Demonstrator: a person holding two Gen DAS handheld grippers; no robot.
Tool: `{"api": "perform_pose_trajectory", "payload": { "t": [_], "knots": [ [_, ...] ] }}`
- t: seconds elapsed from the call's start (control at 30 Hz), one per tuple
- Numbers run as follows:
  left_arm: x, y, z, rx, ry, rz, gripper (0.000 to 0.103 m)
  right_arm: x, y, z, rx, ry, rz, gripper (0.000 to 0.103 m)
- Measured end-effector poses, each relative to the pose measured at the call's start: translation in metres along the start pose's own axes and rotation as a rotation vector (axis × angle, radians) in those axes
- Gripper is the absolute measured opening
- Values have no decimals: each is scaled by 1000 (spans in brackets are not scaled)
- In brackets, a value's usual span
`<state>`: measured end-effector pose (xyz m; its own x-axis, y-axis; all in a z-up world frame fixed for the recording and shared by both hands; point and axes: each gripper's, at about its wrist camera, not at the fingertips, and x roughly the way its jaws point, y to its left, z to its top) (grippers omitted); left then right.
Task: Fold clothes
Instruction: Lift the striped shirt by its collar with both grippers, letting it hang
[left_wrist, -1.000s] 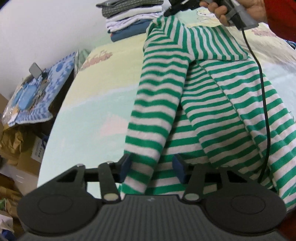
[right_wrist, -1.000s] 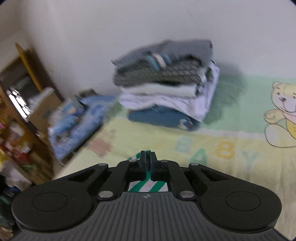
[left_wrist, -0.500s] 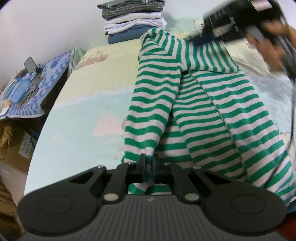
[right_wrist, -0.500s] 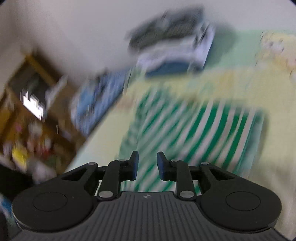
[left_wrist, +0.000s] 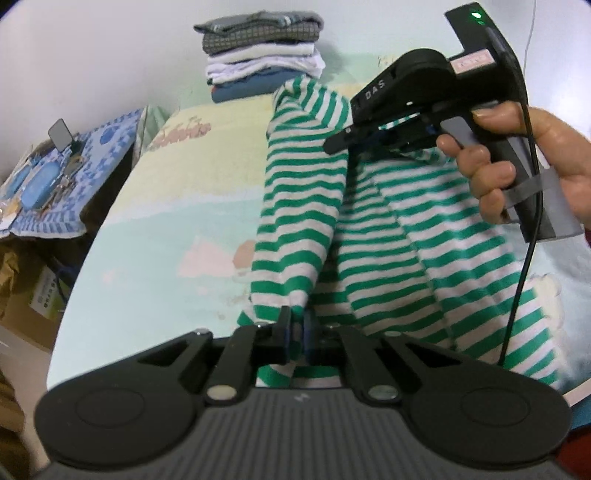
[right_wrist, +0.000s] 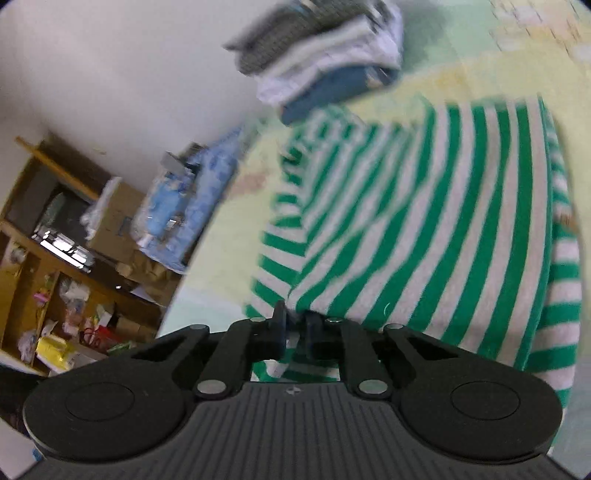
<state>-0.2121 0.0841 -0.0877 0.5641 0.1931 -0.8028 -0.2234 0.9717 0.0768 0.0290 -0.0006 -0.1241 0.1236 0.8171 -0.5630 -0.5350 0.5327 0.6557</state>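
A green and white striped shirt (left_wrist: 388, 236) lies lengthwise on a pastel patterned bed sheet (left_wrist: 177, 206). My left gripper (left_wrist: 294, 338) is shut on the end of a folded-in striped sleeve at the near edge. My right gripper (right_wrist: 295, 332) is shut on striped cloth at the shirt's edge; the shirt (right_wrist: 424, 229) fills its blurred view. The right gripper also shows in the left wrist view (left_wrist: 354, 140), held in a hand over the shirt's far part, with striped cloth between its jaws.
A stack of folded clothes (left_wrist: 262, 51) sits at the far end of the bed against the wall, also in the right wrist view (right_wrist: 325, 62). A side table with a blue patterned cloth (left_wrist: 62, 170) and clutter stands left. Cardboard boxes and shelves (right_wrist: 55, 280) lie beyond the bed's left edge.
My left gripper closed on the sleeve end. My right gripper let go of the shirt's far edge, swung back toward me over the shirt, and closed on striped cloth again.
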Motion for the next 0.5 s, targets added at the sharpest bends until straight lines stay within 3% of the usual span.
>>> {"api": "perform_pose_trajectory", "payload": {
  "t": [0.17,0.27,0.33,0.5],
  "knots": [
    [-19,-6,4,-54,-14,-137,0,-28,18,14,-161,-53,-69,10],
    [-21,-21,4,-39,-20,-198,0,-21,11,12,-175,-37,-94,10],
    [-19,-30,1,0,-24,-165,1,-15,6,9,-184,-22,-110,10],
    [-20,-18,-28,60,3,11,28,-3,-8,0,-133,9,-122,18]
  ]
}}
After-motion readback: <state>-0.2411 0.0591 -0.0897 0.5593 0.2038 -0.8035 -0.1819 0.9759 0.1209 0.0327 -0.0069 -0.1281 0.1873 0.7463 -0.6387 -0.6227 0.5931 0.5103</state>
